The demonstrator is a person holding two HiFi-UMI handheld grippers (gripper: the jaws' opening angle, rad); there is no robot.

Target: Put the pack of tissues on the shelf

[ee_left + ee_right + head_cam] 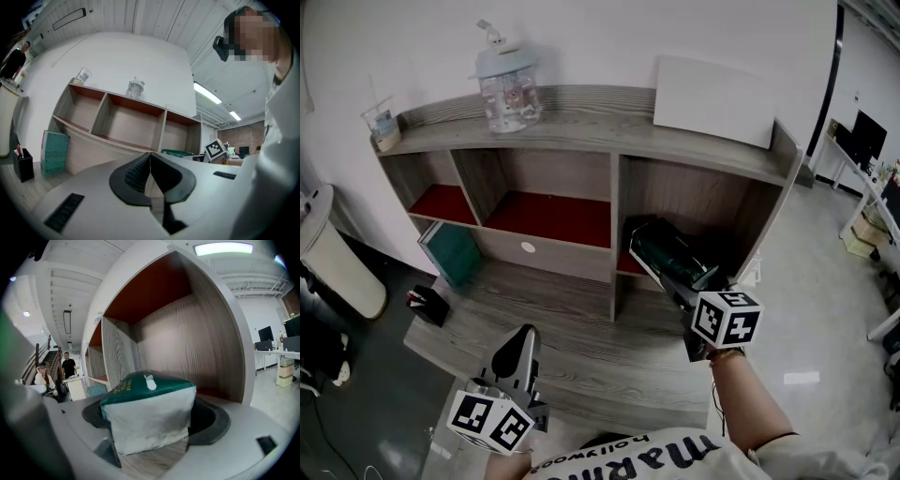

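Firmly, the right gripper (667, 265) has its fingers (213, 420) spread wide and pressed on the two sides of the pack of tissues (149, 420), which fills the gap between them. The left gripper (523, 339) hangs near the tabletop's (581, 358) front edge, its fingers (129, 176) closed tip to tip with nothing between them. The pack is at the mouth of the shelf's (609, 127) right-hand compartment (712, 211), between the centre divider and the right end wall. Open room runs behind it to the back wall. Whether it rests on the wood below I cannot tell. Its green face is up and a white end faces the gripper. Its long axis points into the compartment, slanting toward the shelf's left end.
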